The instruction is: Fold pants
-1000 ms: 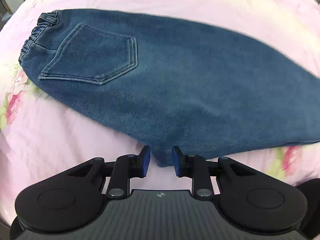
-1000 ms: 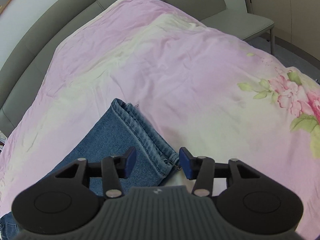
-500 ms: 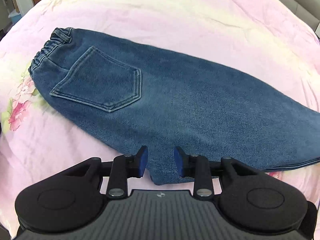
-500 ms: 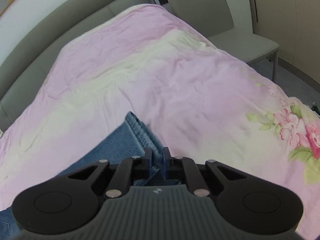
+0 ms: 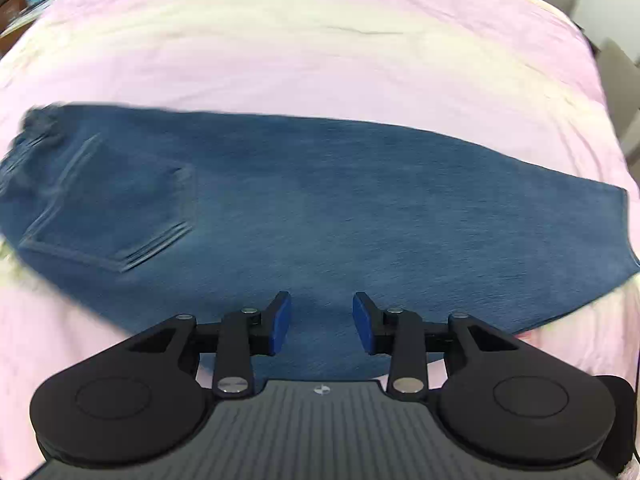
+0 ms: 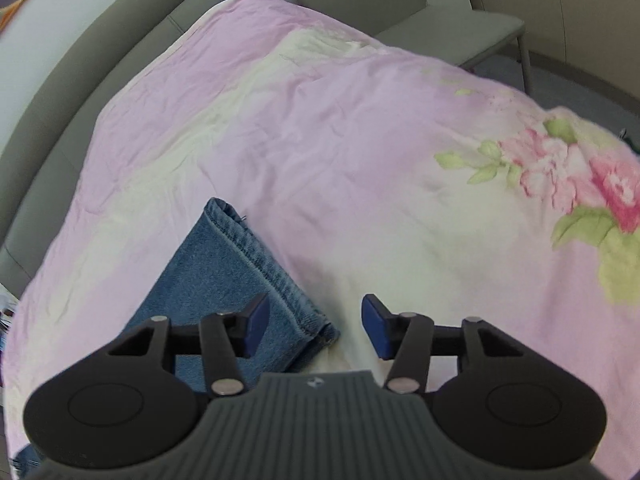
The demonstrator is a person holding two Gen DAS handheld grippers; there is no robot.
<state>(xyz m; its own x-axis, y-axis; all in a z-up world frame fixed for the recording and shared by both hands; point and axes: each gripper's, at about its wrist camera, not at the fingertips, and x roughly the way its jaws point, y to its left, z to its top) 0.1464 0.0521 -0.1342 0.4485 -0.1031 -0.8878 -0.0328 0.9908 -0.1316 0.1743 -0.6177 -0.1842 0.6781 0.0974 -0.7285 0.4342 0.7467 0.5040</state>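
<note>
Left gripper [image 5: 322, 328]: jaws moderately apart, nothing between the blue pads [image 5: 279, 326]. It sits over the near edge of the jeans [image 5: 340, 208], roughly mid-length; whether the pads touch the denim I can't tell. Left wrist view is motion-blurred, worst on the left side.

Right gripper [image 6: 316, 326]: jaws wide apart, holding nothing. Left pad [image 6: 257, 326] sits over the denim just inside the leg hem [image 6: 264, 264]; right pad [image 6: 374, 330] is over bare bedspread [image 6: 360, 140]. The near hem corner lies in the gap between the pads, closer to the left one.

Jeans: folded lengthwise into 1 long strip, lying flat across the pink floral bedspread [image 5: 320, 48]. In the left wrist view, the elastic waistband [image 5: 32, 128] is at far left, the back pocket [image 5: 112, 208] faces up just right of it, and the leg runs off right to a cut-off end near the bed's right side. In the right wrist view the hem runs diagonally from far-left to near-right, stitching visible.

Around: grey upholstered headboard [image 6: 80, 52] along the far-left of the bed, grey chair [image 6: 420, 8] beyond the far corner. Pink flower print [image 6: 580, 176] on the bedspread at right, well apart from the jeans. Nothing lies on the denim.
</note>
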